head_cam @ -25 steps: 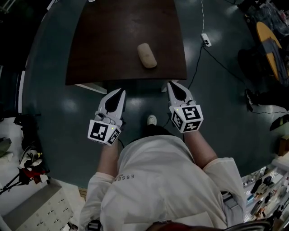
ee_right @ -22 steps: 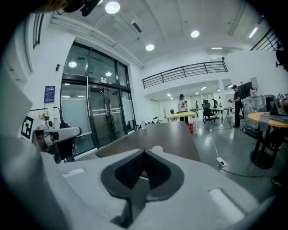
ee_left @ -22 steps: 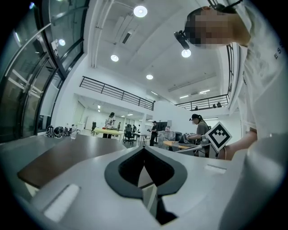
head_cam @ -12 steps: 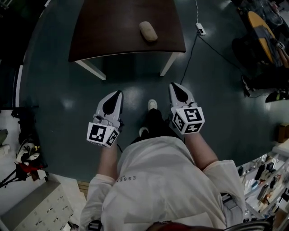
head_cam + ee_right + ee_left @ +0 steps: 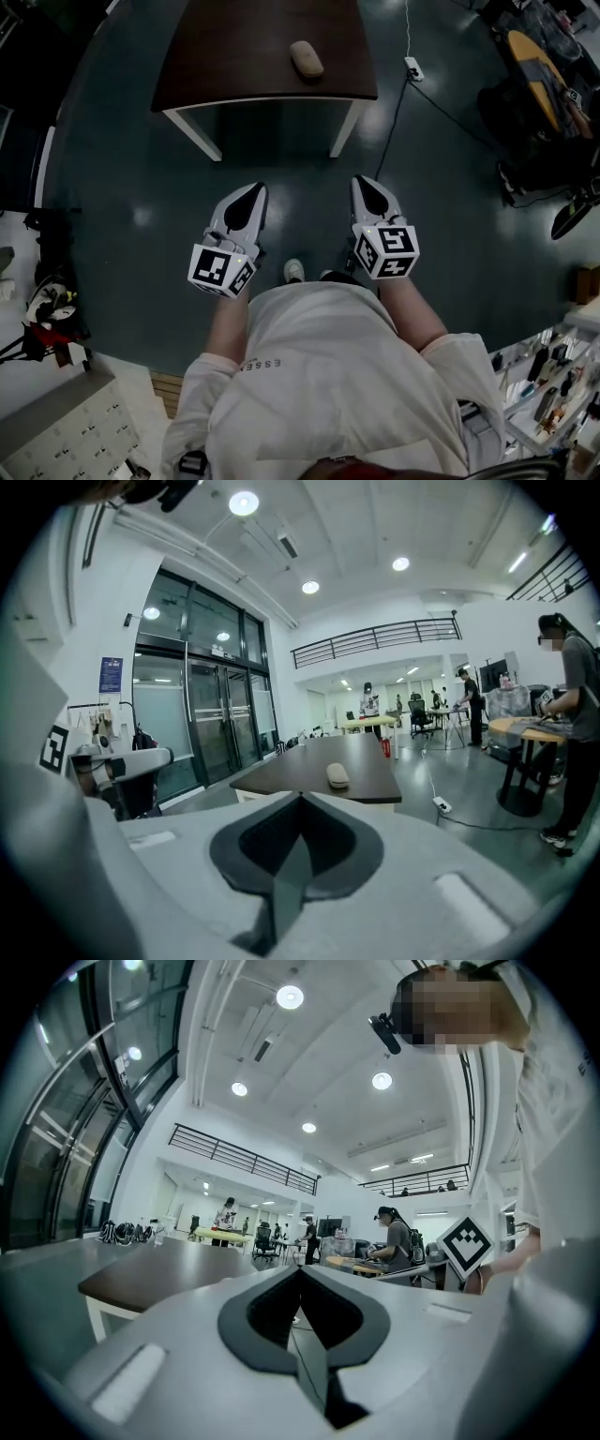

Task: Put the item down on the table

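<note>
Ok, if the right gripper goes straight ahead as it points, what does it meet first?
Probably the dark table, at its near edge; the tan item lies further back. Height is unclear.

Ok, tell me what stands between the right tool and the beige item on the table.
Nothing visible does. The beige item lies on the dark table, and only floor separates it from the right tool, which is shut and empty.
</note>
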